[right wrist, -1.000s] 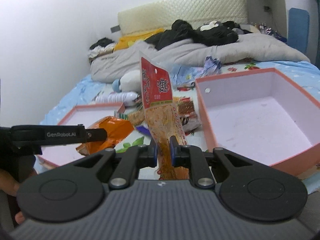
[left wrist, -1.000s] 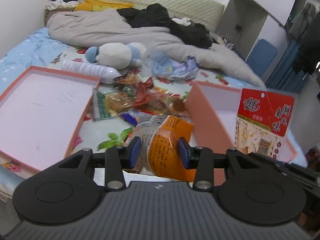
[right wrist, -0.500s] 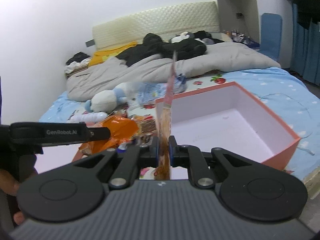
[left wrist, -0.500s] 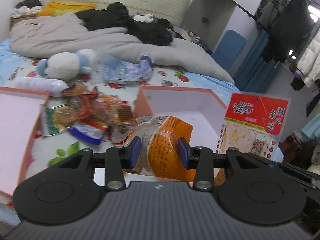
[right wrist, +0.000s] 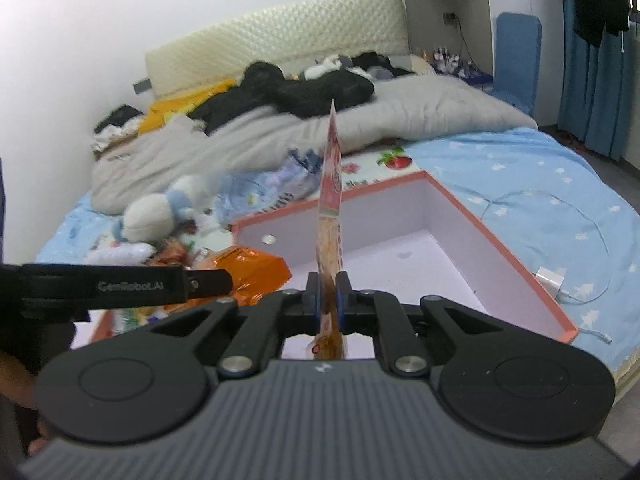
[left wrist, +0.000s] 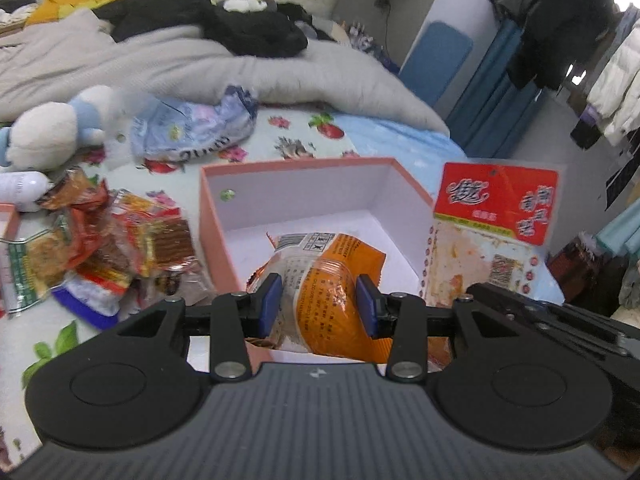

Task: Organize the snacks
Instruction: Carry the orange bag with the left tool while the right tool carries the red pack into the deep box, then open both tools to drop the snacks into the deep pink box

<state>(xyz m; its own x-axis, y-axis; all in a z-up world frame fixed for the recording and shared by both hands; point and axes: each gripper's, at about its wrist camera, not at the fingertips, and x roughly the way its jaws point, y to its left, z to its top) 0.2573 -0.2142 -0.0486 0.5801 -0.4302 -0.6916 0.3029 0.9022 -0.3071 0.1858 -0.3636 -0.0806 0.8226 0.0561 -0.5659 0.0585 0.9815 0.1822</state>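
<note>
My left gripper (left wrist: 318, 306) is shut on an orange snack bag (left wrist: 332, 280) and holds it over the near part of an open pink box (left wrist: 296, 196) on the bed. My right gripper (right wrist: 328, 300) is shut on a flat red-topped snack packet (right wrist: 330, 200), seen edge-on here and face-on in the left wrist view (left wrist: 490, 232). It holds the packet upright over the same pink box (right wrist: 500, 240). The orange bag also shows at the left in the right wrist view (right wrist: 252, 270). A pile of loose snack packets (left wrist: 112, 236) lies left of the box.
A white and blue plush toy (left wrist: 52, 128), a crumpled blue plastic bag (left wrist: 192, 128) and a grey duvet (left wrist: 200, 64) with black clothes lie behind. A white charger and cable (right wrist: 550, 280) lie right of the box. A second pink box edge (left wrist: 8, 216) shows far left.
Both grippers have swung right from the snack pile and the left box to above the right pink box, each still holding its packet. The red packet turned edge-on in the right view.
</note>
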